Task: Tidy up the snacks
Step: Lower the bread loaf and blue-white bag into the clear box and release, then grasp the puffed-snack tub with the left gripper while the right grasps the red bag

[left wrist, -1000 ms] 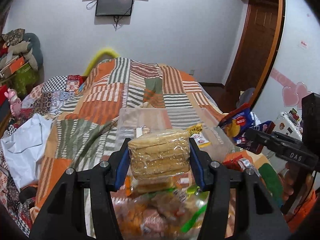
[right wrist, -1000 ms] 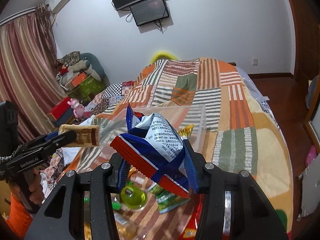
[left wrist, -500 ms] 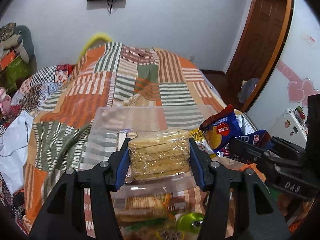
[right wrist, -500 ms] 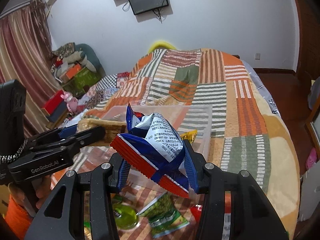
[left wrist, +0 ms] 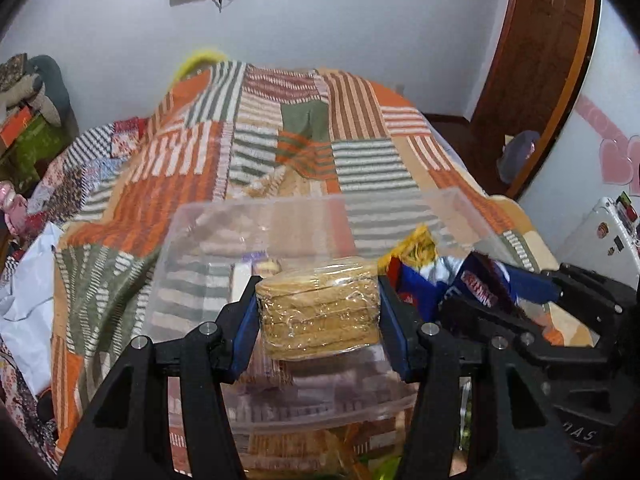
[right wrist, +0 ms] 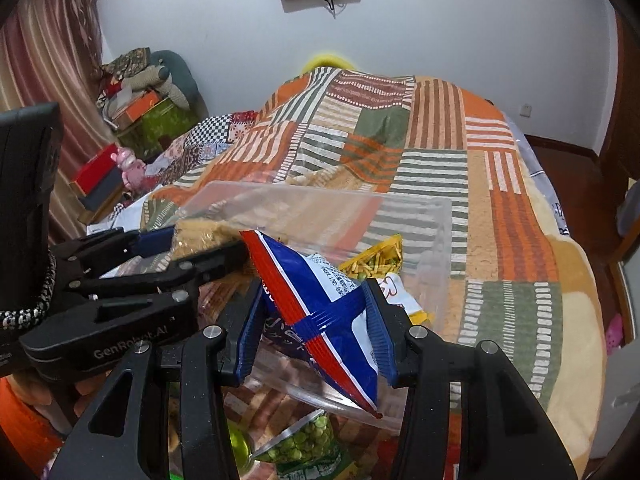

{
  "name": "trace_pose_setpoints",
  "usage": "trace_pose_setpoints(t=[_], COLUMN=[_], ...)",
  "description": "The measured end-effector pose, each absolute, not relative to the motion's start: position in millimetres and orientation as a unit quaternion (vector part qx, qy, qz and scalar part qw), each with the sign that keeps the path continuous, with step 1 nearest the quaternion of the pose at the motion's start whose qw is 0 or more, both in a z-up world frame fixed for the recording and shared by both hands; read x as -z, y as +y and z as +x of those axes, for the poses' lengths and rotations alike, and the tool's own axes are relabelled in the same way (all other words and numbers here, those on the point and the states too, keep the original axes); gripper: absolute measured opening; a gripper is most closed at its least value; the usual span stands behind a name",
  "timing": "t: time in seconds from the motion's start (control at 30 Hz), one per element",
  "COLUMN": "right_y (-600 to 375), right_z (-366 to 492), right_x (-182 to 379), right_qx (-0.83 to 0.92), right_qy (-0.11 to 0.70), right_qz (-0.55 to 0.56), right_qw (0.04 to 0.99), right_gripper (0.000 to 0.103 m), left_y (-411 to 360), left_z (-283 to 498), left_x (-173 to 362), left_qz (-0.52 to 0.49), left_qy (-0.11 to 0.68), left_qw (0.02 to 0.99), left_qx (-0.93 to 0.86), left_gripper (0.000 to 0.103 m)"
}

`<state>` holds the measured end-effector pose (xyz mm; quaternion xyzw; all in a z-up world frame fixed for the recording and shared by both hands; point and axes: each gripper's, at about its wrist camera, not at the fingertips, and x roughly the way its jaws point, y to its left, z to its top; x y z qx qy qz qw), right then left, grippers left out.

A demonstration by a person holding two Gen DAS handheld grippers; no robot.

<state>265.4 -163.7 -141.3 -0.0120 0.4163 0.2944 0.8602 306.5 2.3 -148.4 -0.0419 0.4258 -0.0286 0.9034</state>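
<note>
My left gripper (left wrist: 318, 312) is shut on a clear-wrapped pack of tan crackers (left wrist: 318, 308) and holds it over the near part of a clear plastic bin (left wrist: 208, 216) on the bed. My right gripper (right wrist: 316, 320) is shut on a blue, red and white snack bag (right wrist: 320, 312), held above the bin's near edge (right wrist: 444, 240). The two grippers are side by side; the left one shows in the right wrist view (right wrist: 208, 248), the right one in the left wrist view (left wrist: 492, 300). A yellow snack pack (right wrist: 376, 260) lies inside the bin.
The bin sits on a striped patchwork blanket (left wrist: 280, 140). A green pea packet (right wrist: 304, 444) and other loose snacks lie in front of the bin. Boxes and a pink toy (right wrist: 132, 168) crowd the left side; a white appliance (left wrist: 600, 236) stands at the right.
Both grippers have moved forward and down toward the bin with their snacks held. The bin now lies right under them, and the two grippers have come closer together.
</note>
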Motion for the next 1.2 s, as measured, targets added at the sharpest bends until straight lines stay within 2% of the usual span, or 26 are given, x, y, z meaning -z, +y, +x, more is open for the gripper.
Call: trace_pose_setpoints(t=[0.23,0.37,0.47,0.7,0.87,1.2], right_y=[-166.7,-169.3,-174.2,-189.8,-196.5,-201.9], right_z=[262.3,258.7,253.1,231.0,206.3,154.5], right_x=[137.2,131.6,122.7,99.2,85.6,81.7], right_qx=[-0.291,-0.294,-0.291,-0.293,-0.292,-0.312], right_qy=[0.421,0.416,0.403,0.378,0.357,0.344], right_qz=[-0.019,-0.026,-0.031,-0.026,-0.037,-0.043], right_qw=[0.859,0.86,0.867,0.878,0.887,0.885], right_gripper=[0.049,0.06,0.061,0.062,0.066,0.072], left_y=[7.0,0.4,-1.9,1.8,8.9,26.1], left_z=[300.2,289.1,279.7,250.5,217.0,147.7], left_x=[156.3,141.3,128.5,102.5,88.2,87.6], left_qz=[-0.058,-0.042,-0.035,-0.03,-0.019,-0.027], left_qy=[0.446,0.431,0.419,0.397,0.381,0.388], left_qw=[0.893,0.9,0.906,0.916,0.924,0.921], left_qx=[0.031,0.039,0.042,0.043,0.037,0.026], left_gripper=[0.054,0.056,0.061,0.062,0.071,0.08])
